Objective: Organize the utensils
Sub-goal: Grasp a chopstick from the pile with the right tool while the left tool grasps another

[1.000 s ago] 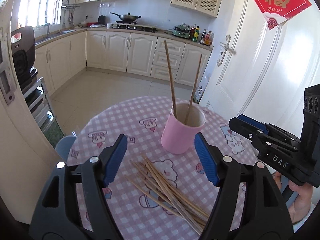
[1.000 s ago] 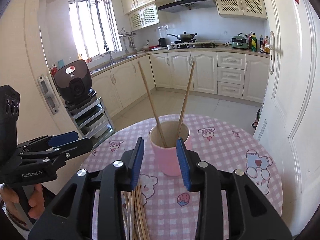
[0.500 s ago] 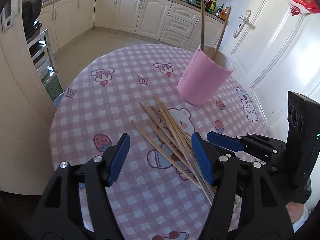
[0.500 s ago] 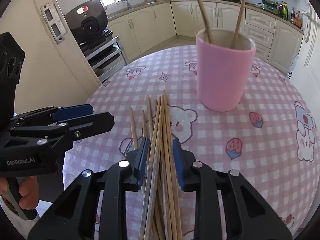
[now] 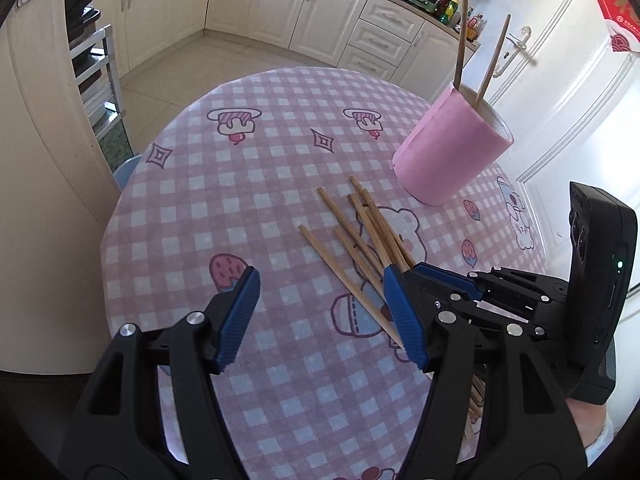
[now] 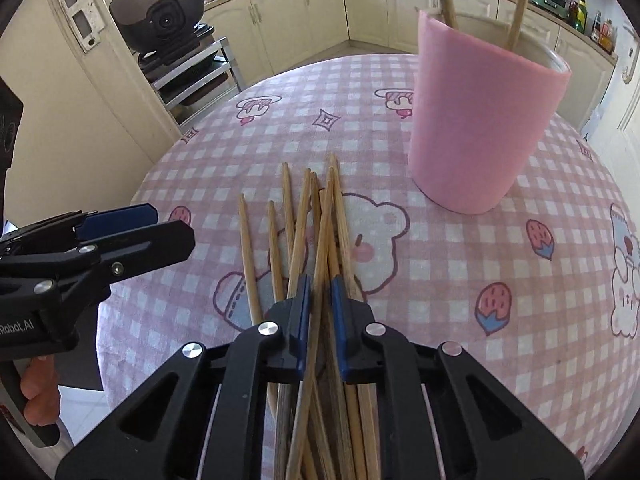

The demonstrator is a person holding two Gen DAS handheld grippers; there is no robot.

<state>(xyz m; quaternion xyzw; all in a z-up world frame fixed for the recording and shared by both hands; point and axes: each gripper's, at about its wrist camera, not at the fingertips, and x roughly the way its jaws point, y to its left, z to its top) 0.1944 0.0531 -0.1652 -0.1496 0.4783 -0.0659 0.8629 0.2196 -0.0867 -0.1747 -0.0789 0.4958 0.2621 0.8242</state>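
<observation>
Several wooden chopsticks (image 5: pixel 360 236) (image 6: pixel 294 232) lie in a loose pile on the pink checked tablecloth (image 5: pixel 240 180). Behind them a pink cup (image 5: pixel 448 152) (image 6: pixel 476 128) holds two upright chopsticks (image 5: pixel 462 20). My right gripper (image 6: pixel 321 282) is low over the pile's near end, shut on one chopstick (image 6: pixel 325 220) that runs between its blue pads. In the left wrist view the right gripper (image 5: pixel 436 276) shows beside the pile. To the left of the pile my left gripper (image 5: pixel 320 280) (image 6: pixel 168 226) hangs open above the cloth with nothing between its fingers.
A metal rack with a dark appliance (image 6: pixel 168 20) stands left of the round table. A blue stool (image 5: pixel 126 168) sits under the table's left edge. Cream cabinets line the far wall, and a white door (image 5: pixel 560 100) is at the right.
Both grippers came down and tilted toward the table. The right jaws narrowed over the pile and closed on one chopstick. The left jaws narrowed slightly and stayed open.
</observation>
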